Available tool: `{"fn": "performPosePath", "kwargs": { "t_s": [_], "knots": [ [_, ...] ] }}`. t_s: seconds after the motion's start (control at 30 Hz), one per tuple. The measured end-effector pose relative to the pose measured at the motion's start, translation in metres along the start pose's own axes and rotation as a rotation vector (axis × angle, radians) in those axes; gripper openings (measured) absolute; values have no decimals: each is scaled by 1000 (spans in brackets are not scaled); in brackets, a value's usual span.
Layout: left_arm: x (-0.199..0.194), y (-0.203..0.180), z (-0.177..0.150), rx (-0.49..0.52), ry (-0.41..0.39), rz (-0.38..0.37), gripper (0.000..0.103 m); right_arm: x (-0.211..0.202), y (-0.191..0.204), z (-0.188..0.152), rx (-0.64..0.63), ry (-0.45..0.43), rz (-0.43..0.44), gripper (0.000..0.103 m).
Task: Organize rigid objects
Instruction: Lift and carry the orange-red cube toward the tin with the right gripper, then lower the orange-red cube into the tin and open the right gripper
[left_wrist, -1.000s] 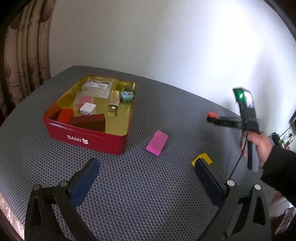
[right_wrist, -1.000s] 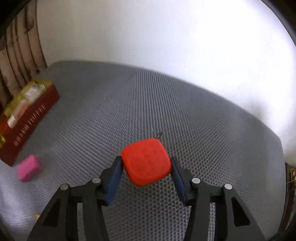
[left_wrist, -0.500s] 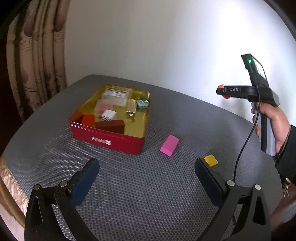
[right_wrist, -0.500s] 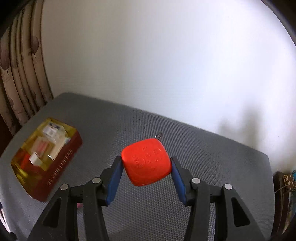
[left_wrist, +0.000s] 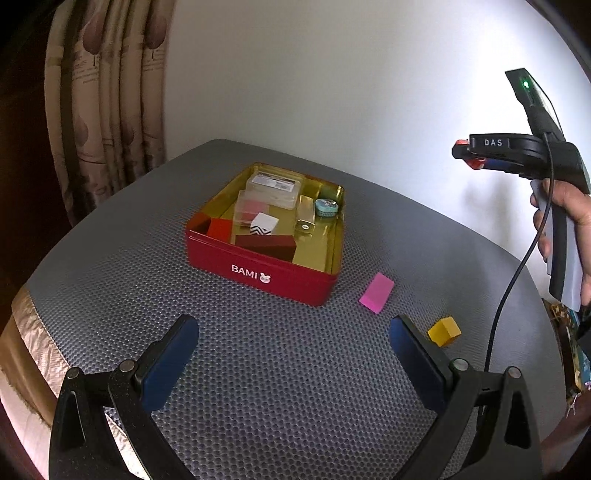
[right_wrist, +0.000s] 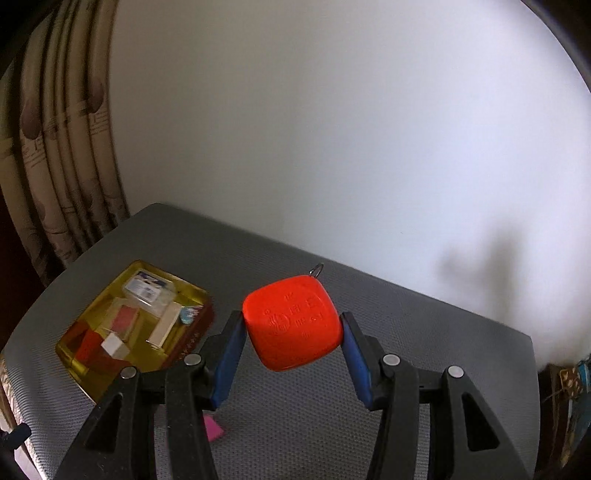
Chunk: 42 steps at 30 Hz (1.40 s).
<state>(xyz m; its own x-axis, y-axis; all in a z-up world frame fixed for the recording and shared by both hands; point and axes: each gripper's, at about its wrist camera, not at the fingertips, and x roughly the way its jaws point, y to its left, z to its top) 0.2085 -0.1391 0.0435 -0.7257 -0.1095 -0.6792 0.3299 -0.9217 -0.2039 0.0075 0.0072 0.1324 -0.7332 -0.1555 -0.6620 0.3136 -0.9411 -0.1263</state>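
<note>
Right gripper (right_wrist: 291, 341): clamped on an orange rounded-square case (right_wrist: 291, 325), blue pads pressing its left and right sides; held up in the air, right of the red tin and well above the mat.
Orange case: broad embossed face turned toward the camera, set slightly rotated; a small metal ring (right_wrist: 317, 268) sticks out at its top corner. The embossed marks are too faint to read.
Left gripper (left_wrist: 295, 354): jaws spread wide, nothing between the pads; it hovers over bare mat in front of the red tin.
Red tin (left_wrist: 258, 275): open, gold inside, "BAMI" on its near wall; stands on the grey honeycomb mat (left_wrist: 280, 398).
Inside the tin: clear plastic boxes (left_wrist: 275, 186) at the back, a gold bar-shaped piece (left_wrist: 306, 218) with its long axis running front to back, a teal oval tin (left_wrist: 325, 207), a white cube with black zigzags (left_wrist: 264, 224), a dark red block (left_wrist: 267, 246) lying along the near wall.
Pink block (left_wrist: 376, 292): flat on the mat just right of the tin, long axis running away from the camera and to the right.
Yellow cube (left_wrist: 444, 331): farther right of the tin, beside the left gripper's right finger.
Hidden: in the right wrist view the pink block is mostly behind the gripper's left finger; the tin contents are blurred there.
Open room: bare mat in front of the tin and behind it up to the white wall (left_wrist: 332, 92); curtain (left_wrist: 107, 110) left of the tin.
</note>
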Motion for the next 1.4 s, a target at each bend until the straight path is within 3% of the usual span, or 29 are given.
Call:
{"fn": "performPosePath", "kwargs": {
  "t_s": [0.43, 1.07, 1.4],
  "knots": [
    [0, 19, 1, -45, 14, 31, 102, 5, 59, 12, -72, 27, 79, 52],
    [28, 45, 1, -128, 101, 21, 102, 71, 140, -7, -139, 141, 187, 52],
    [35, 53, 1, -160, 134, 9, 102, 104, 152, -37, -41, 262, 323, 52]
  ]
}}
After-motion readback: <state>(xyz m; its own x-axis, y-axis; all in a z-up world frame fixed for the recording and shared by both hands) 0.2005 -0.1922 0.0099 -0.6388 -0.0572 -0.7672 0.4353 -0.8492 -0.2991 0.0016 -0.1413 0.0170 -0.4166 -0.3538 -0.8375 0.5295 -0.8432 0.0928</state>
